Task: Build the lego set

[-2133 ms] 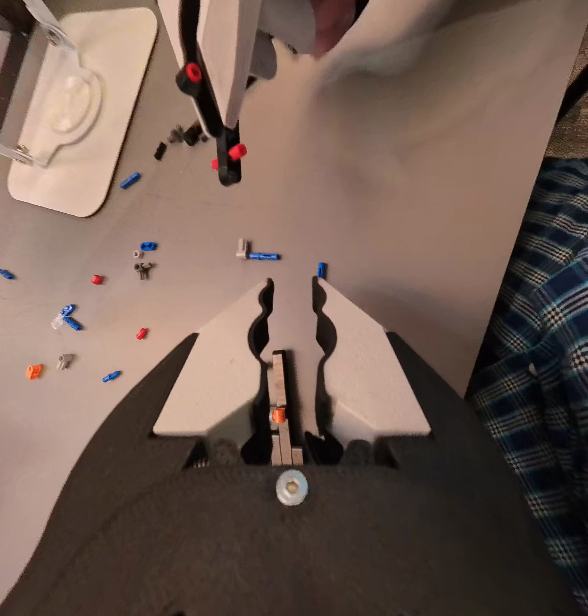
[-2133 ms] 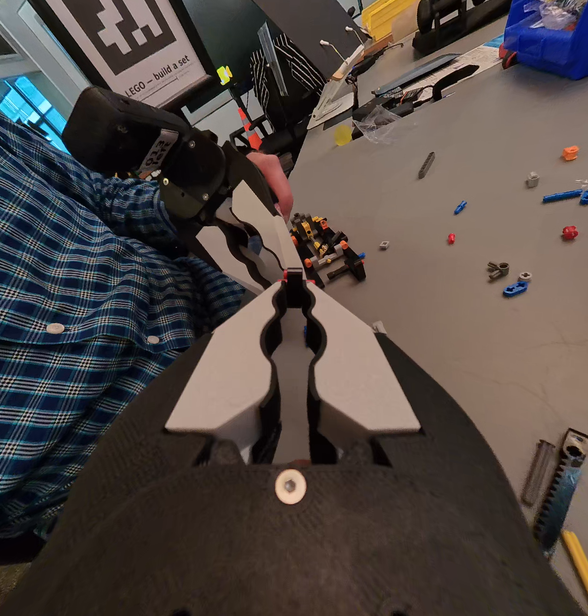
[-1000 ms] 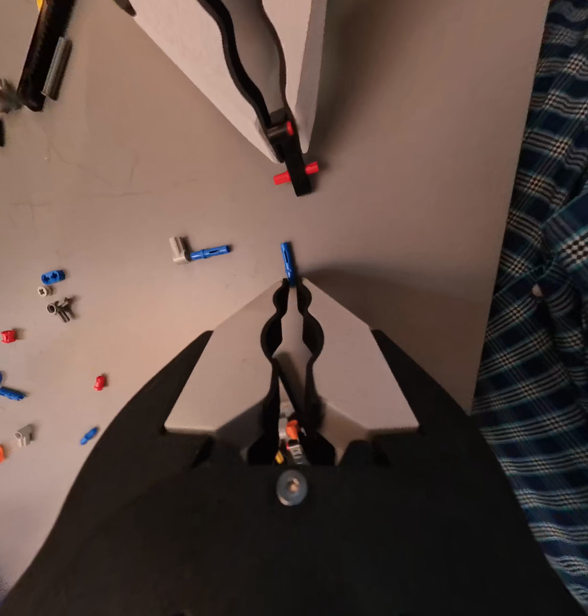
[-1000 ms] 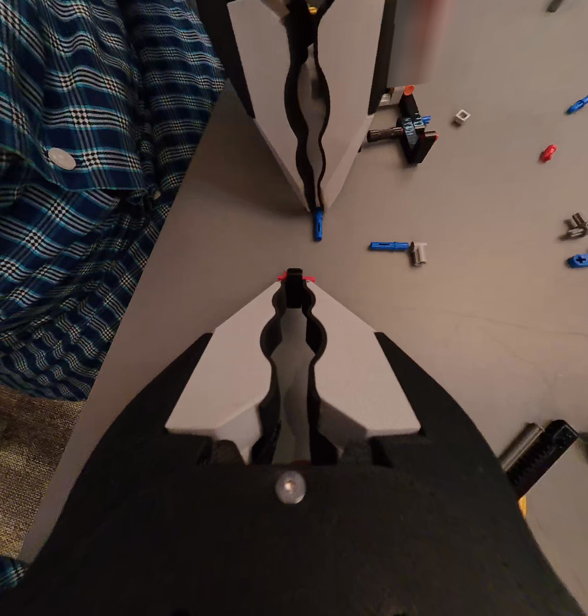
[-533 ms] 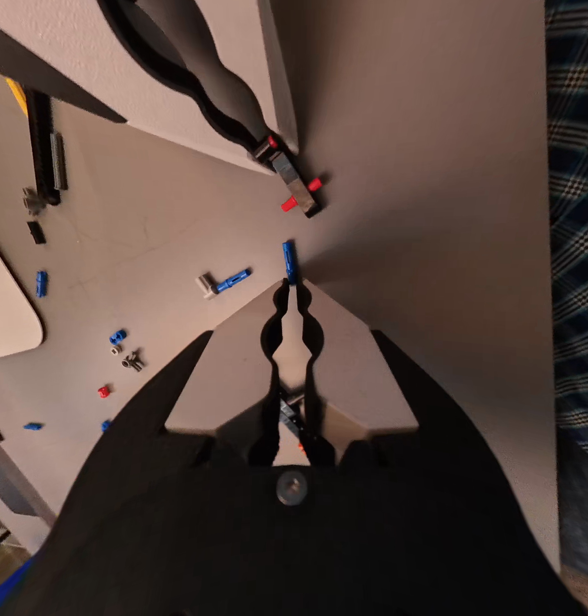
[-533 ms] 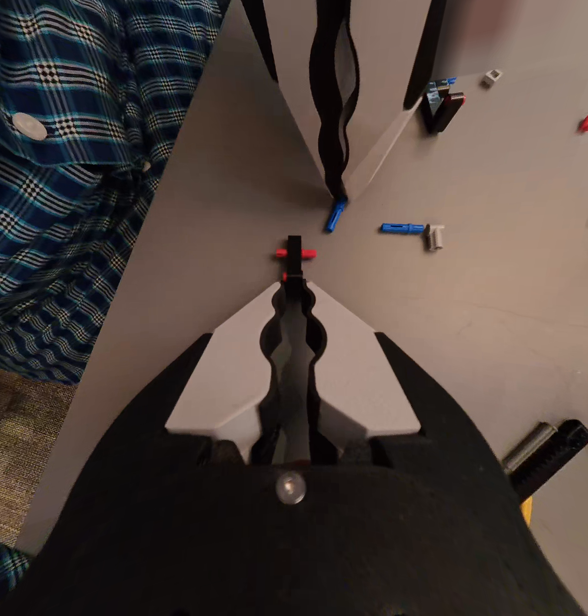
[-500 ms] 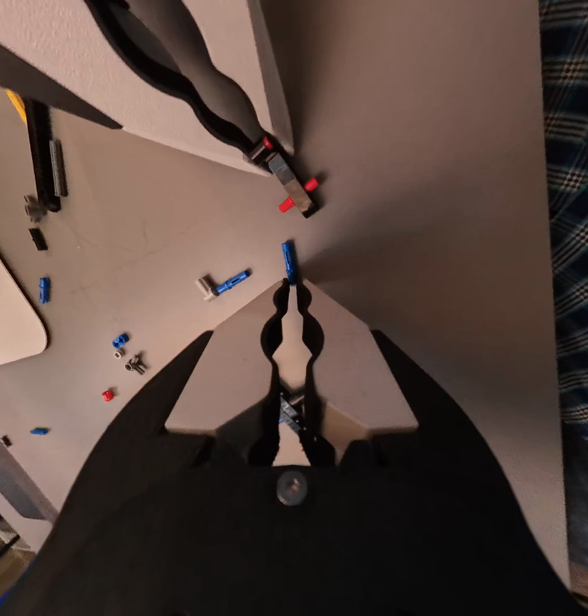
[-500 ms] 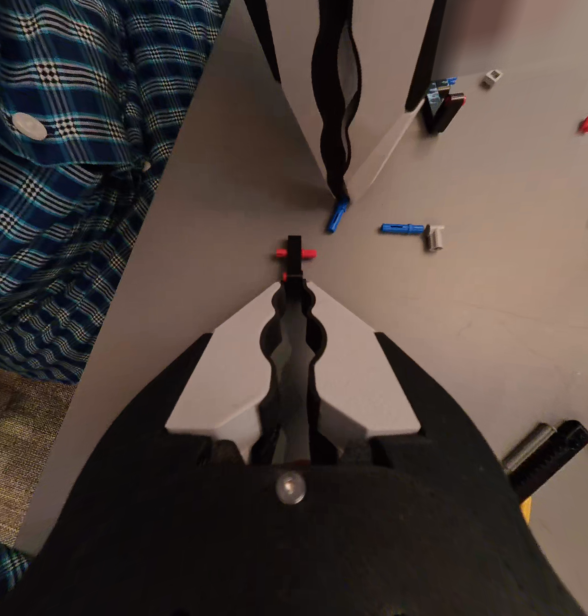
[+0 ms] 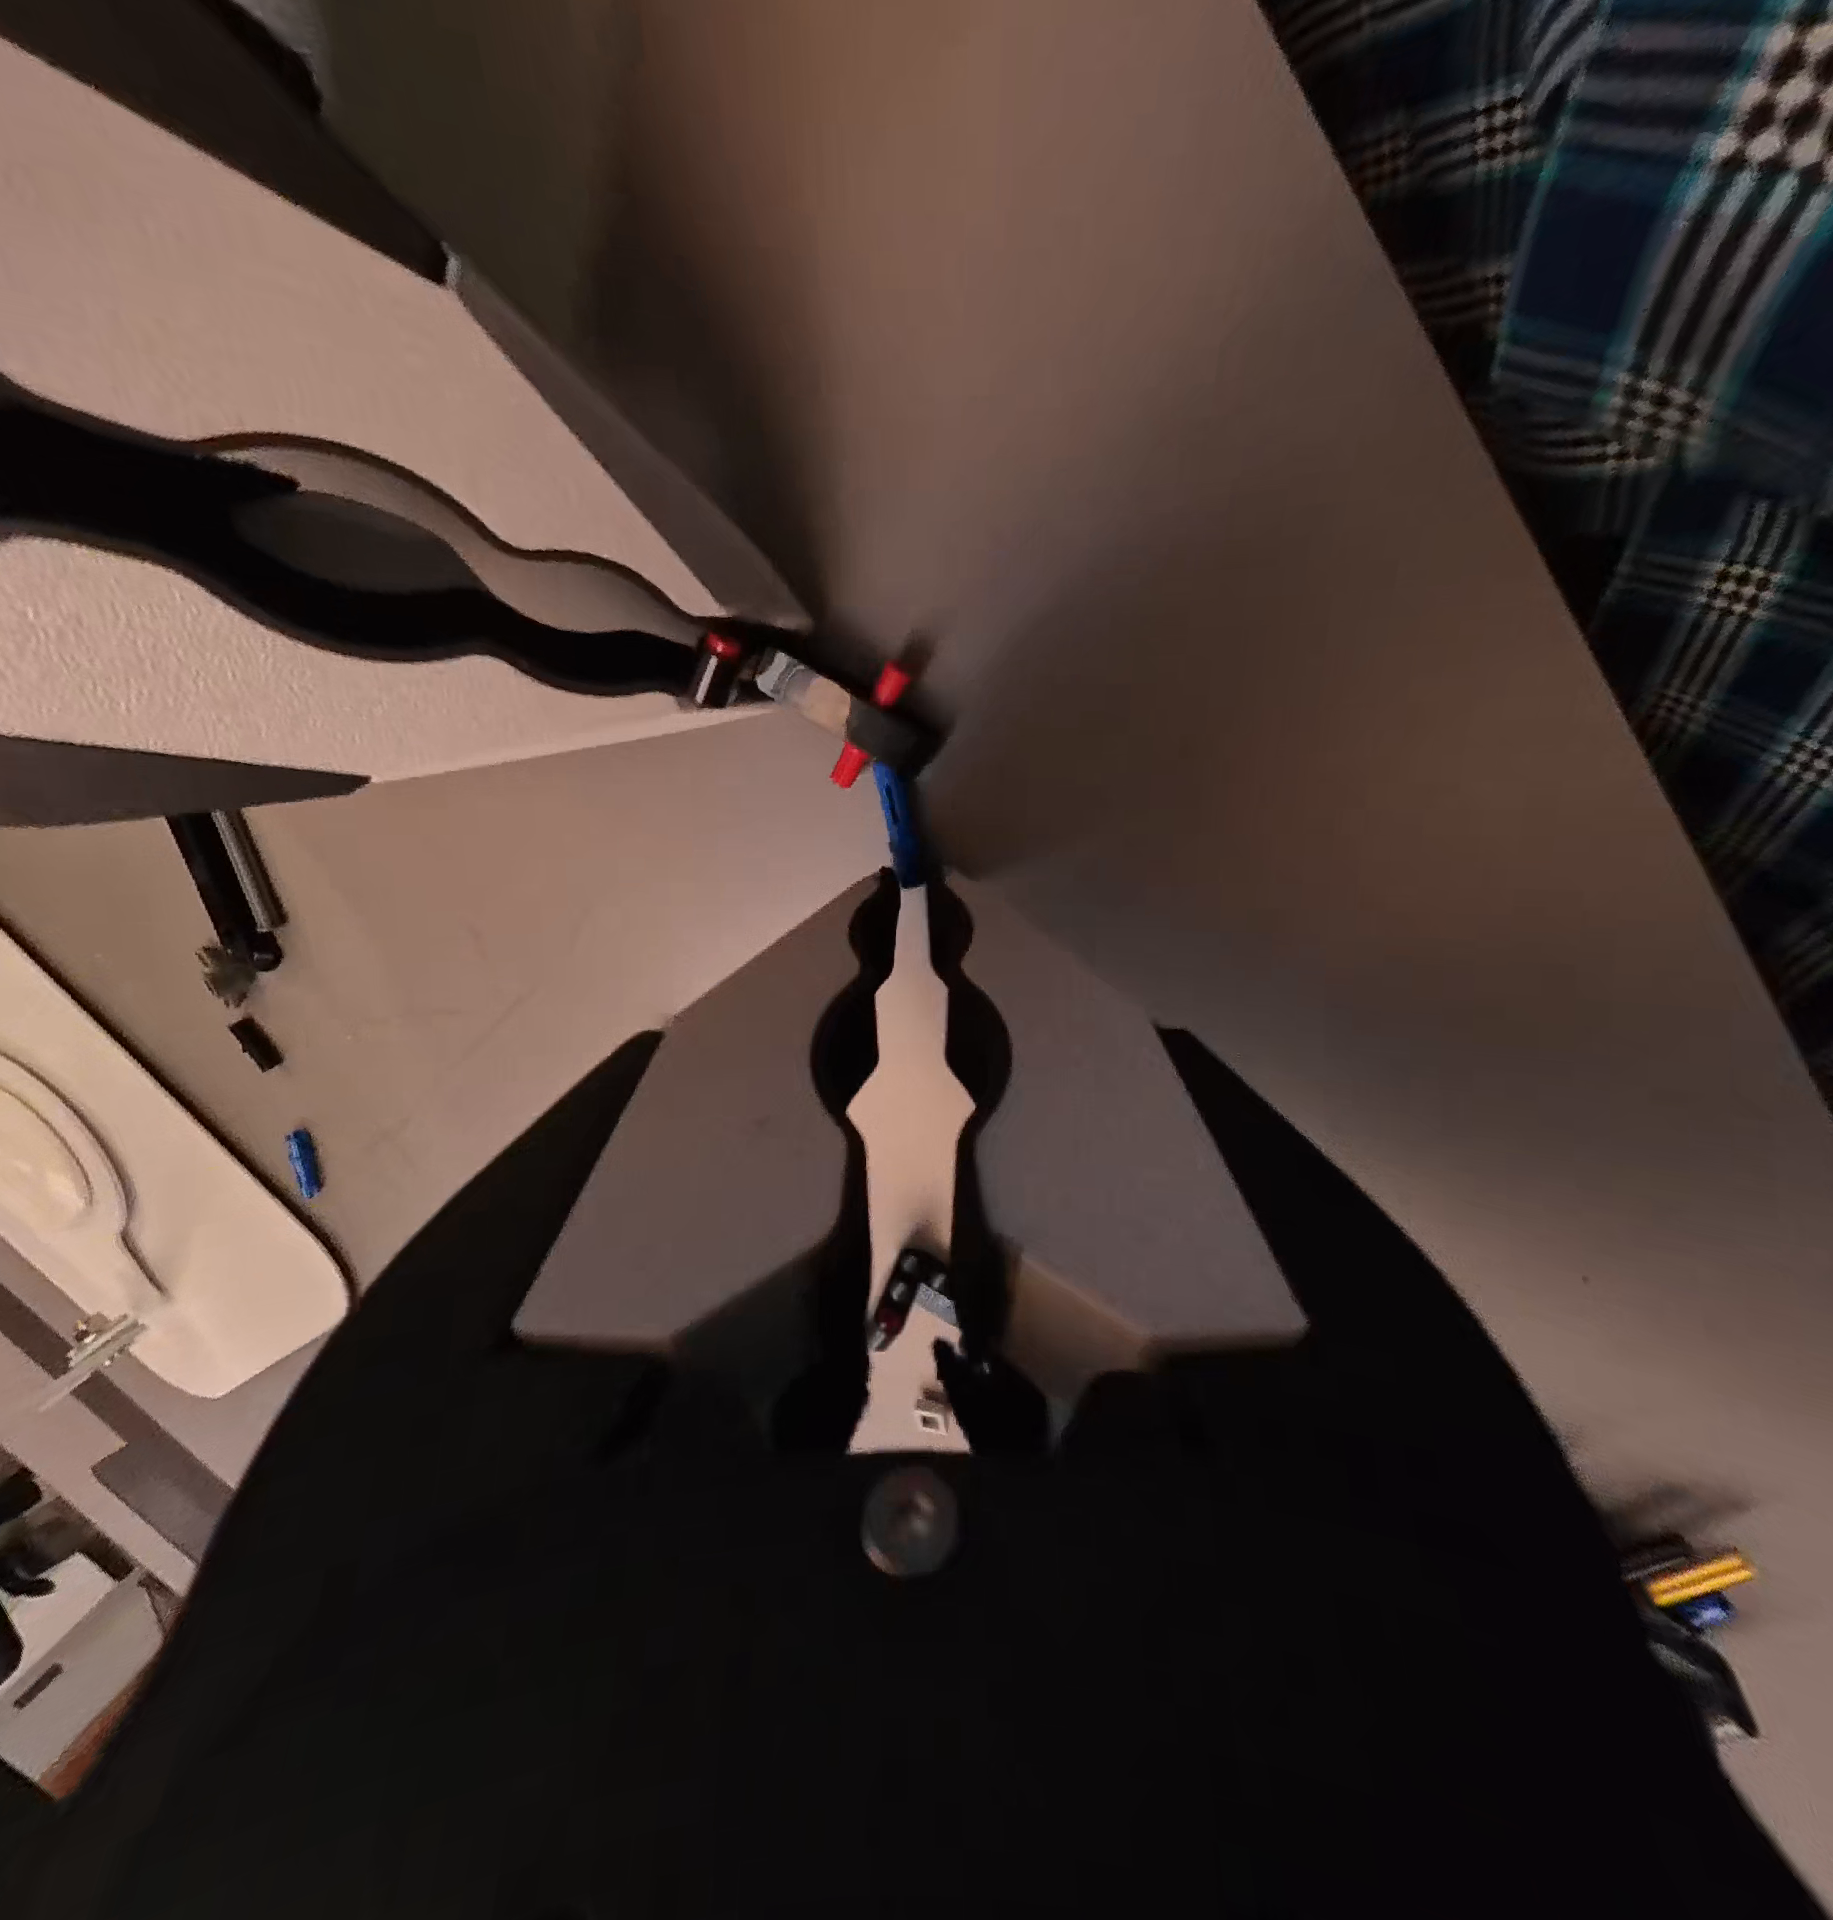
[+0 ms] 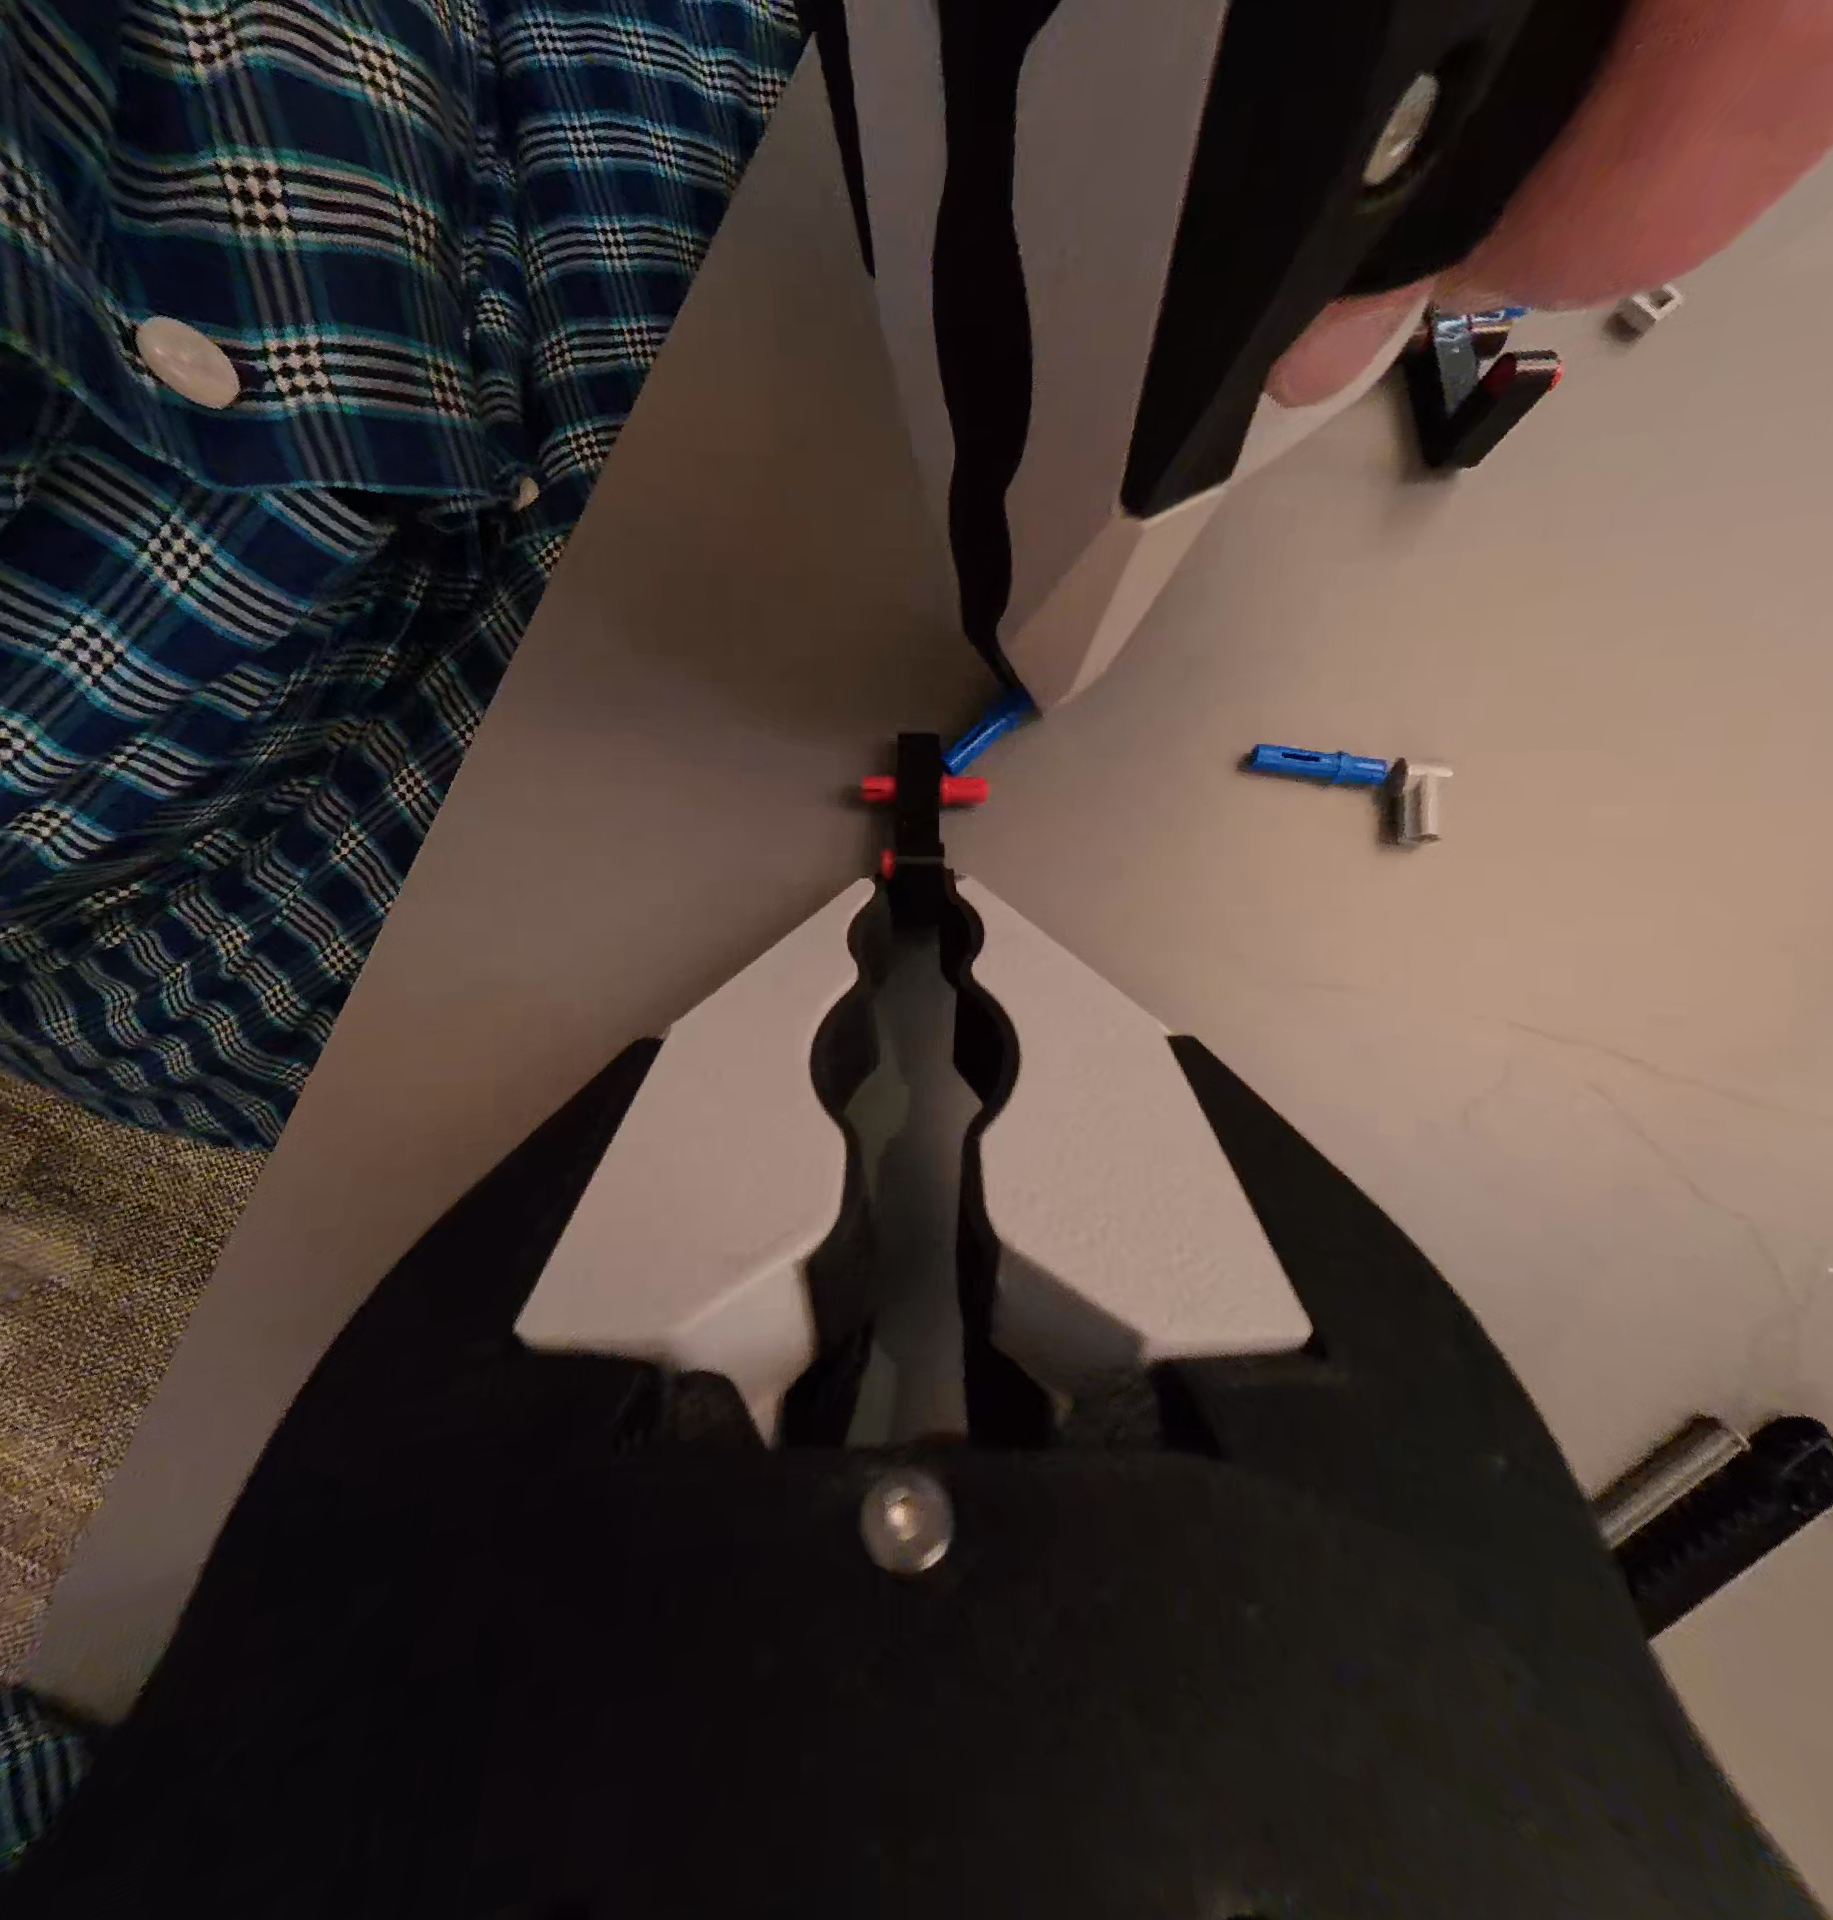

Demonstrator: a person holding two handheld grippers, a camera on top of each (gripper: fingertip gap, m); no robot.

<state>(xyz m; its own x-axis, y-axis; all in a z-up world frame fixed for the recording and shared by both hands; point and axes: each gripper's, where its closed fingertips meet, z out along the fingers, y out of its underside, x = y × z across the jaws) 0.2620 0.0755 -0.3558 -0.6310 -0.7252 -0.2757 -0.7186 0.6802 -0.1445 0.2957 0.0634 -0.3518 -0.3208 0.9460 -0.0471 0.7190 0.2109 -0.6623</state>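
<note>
My left gripper (image 9: 907, 881) is shut on a short blue pin (image 9: 896, 826) that sticks out past its tips. My right gripper (image 10: 914, 883) is shut on a black beam (image 10: 917, 800) with red pins through it. The two grippers meet tip to tip just above the grey table (image 10: 1307, 1039). The pin's free end touches the end of the beam (image 9: 876, 732). In the right wrist view the left gripper (image 10: 1005, 691) comes down from the top with the blue pin (image 10: 985, 732) slanted against the beam. Whether the pin is inside a hole is hidden.
A blue pin joined to a grey connector (image 10: 1348, 774) lies to the right. A black V-shaped assembly (image 10: 1473, 395) lies beyond it. A black rack and metal rod (image 10: 1722, 1507) lie near right. A white stand base (image 9: 164, 1247) stands left. The table edge and a plaid shirt (image 10: 268, 416) are close.
The grippers have closed the gap between them. The blue pin's end now touches the black beam's end. Both stay shut on their parts.
</note>
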